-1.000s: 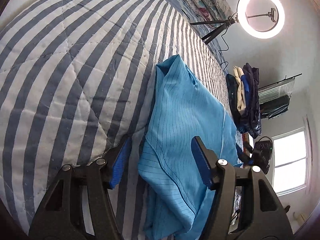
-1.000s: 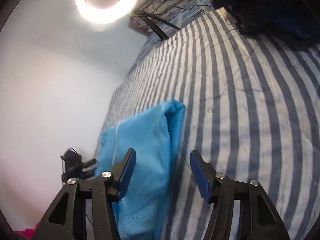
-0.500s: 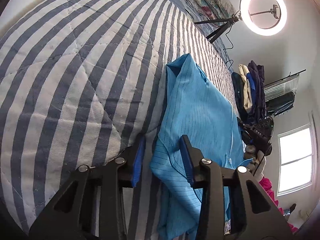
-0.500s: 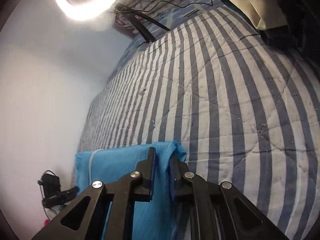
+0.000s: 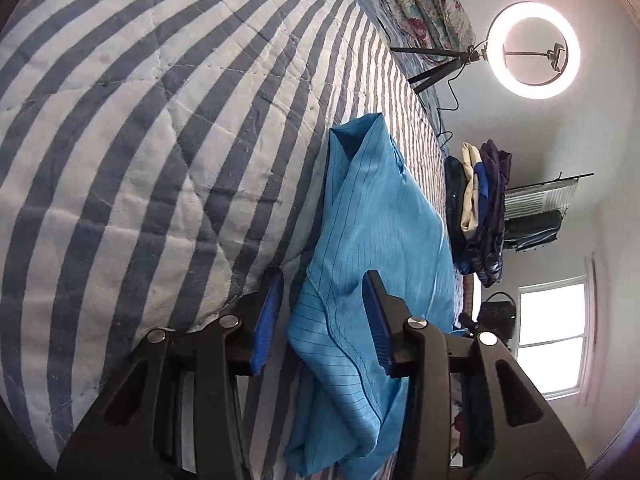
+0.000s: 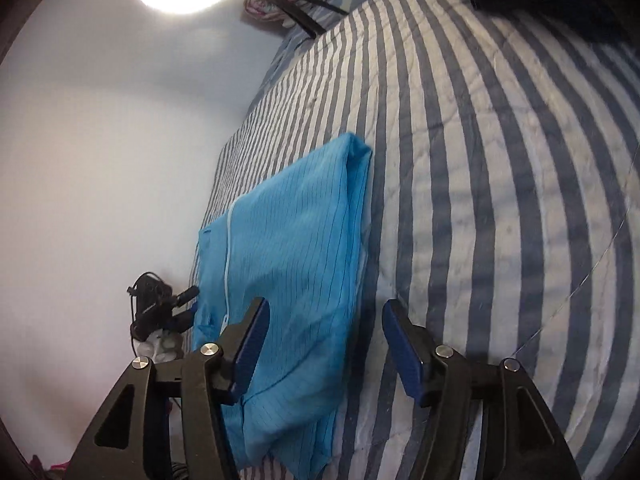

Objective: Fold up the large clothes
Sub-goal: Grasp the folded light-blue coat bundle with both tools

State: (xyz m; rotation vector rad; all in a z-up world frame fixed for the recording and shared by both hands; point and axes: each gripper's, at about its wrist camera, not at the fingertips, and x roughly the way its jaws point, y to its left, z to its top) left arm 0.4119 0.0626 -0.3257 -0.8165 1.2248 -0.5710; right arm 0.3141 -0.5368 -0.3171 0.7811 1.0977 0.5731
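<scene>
Blue garment (image 5: pixel 372 248) lay on the bed's striped quilt (image 5: pixel 132 168), folded into a long narrow panel with thin dark pinstripes, near the quilt's edge on the side by the wall. A white cord or seam line ran along it in my right view (image 6: pixel 229 252).

My left claw (image 5: pixel 320 316) was spread wide, pads either side of the garment's near end, gripping nothing. My right claw (image 6: pixel 320 344) was likewise spread, one pad over the cloth, the other over bare quilt, straddling the long edge; nothing pinched.

Judged step: lengthwise fold done, both claws free above the cloth. Next move likely called for closing on the two near corners and carrying that end over toward the far end, keeping layers together so the slick fabric would not slide apart.

Beyond: a heap of dark and cream clothes (image 5: pixel 478 208) at the bed's far side, a lit ring light (image 5: pixel 534 50) on a tripod, a window (image 5: pixel 552 336).

No brand, label or writing readable anywhere.
</scene>
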